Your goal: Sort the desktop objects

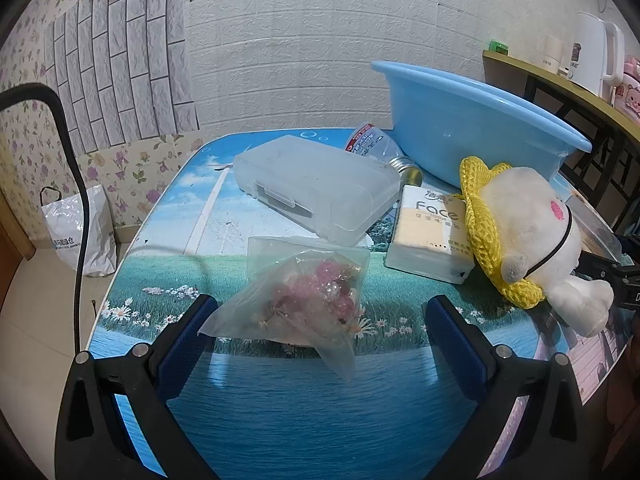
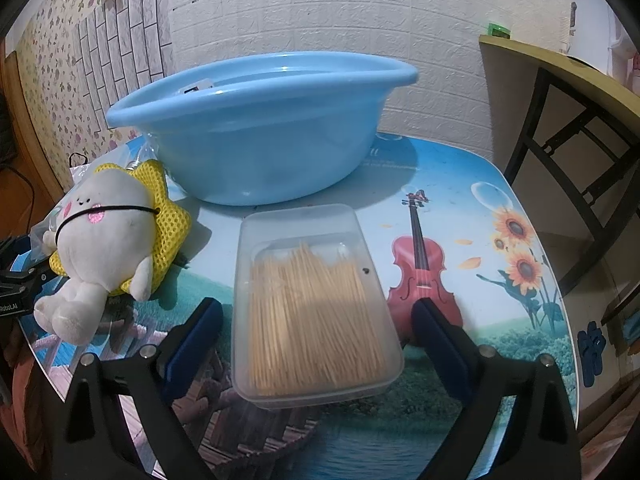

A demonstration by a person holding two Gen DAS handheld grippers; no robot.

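My left gripper [image 1: 320,320] is open, its fingers on either side of a clear plastic bag of pink beads [image 1: 308,296] lying on the picture-printed table [image 1: 280,400]. Behind the bag lie a frosted plastic case [image 1: 316,188], a tissue pack [image 1: 432,236], a plastic bottle [image 1: 372,144] and a white plush toy with a yellow net hat [image 1: 532,236]. My right gripper [image 2: 316,320] is open around a clear box of toothpicks [image 2: 316,304]. A blue basin [image 2: 260,128] stands behind the box; it also shows in the left wrist view [image 1: 472,128]. The plush toy [image 2: 104,240] lies left of the box.
A wooden side table [image 2: 560,80] stands to the right, with a white kettle [image 1: 596,52] on it. A white shopping bag [image 1: 80,232] sits on the floor at the left, beside a black cable [image 1: 76,184]. White brick wall lies behind.
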